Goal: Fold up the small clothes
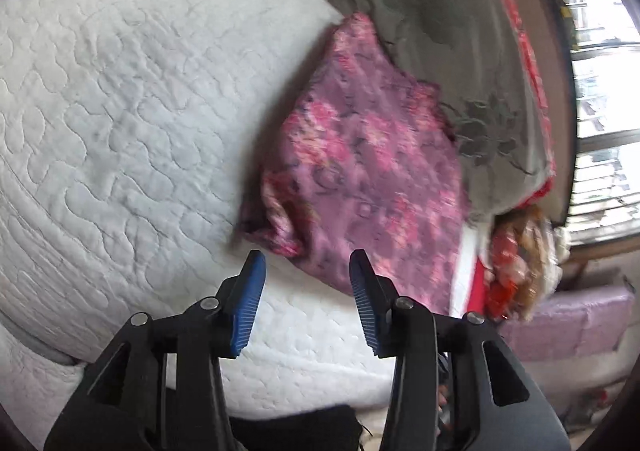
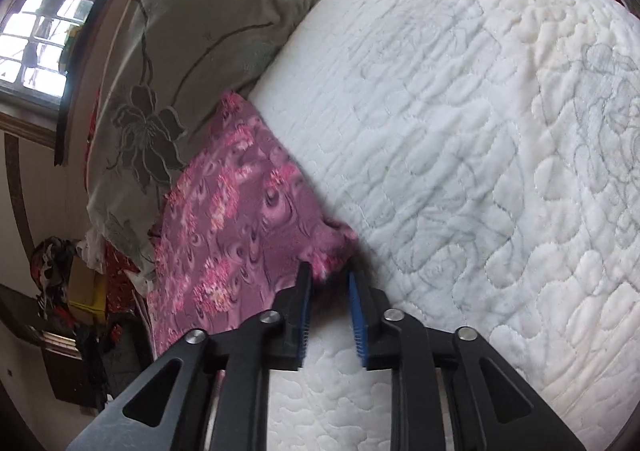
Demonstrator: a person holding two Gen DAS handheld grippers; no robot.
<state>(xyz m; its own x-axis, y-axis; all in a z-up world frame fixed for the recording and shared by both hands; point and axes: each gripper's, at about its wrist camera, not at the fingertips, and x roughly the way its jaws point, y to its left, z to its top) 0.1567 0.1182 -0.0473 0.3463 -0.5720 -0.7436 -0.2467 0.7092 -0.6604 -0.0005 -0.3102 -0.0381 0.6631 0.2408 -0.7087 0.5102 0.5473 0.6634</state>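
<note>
Pink floral garment (image 1: 360, 171) lies on the white quilted mattress (image 1: 120, 111), its far end tucked against and partly under the grey flowered pillow (image 1: 448, 63). It looks like a loose, rough oblong: one clean long edge on the side away from the pillow, but the corner nearest the claws is bunched and rumpled, and the left-wrist view is blurred there. Judgement: folding is at an early or middle stage at best; no neat, squared packet shows, and no pile of finished pieces is in sight. Left claw (image 1: 307, 265) hangs above bare mattress just short of the garment's near edge, jaws wide, nothing between them. Right claw (image 2: 329, 279) sits at the garment's near corner (image 2: 332, 247), jaws narrow with a gap showing; pink cloth lies right at the tips, but whether it is pinched I cannot tell. Left to do, as I read it: straighten the bunched corner, bring the ends together, flatten. Containers: none on the mattress near the garment. Beyond the pillow, off the bed's edge, a heap of red and mixed cloth (image 1: 516, 263) sits on something low; I cannot make out a basket or box under it.
</note>
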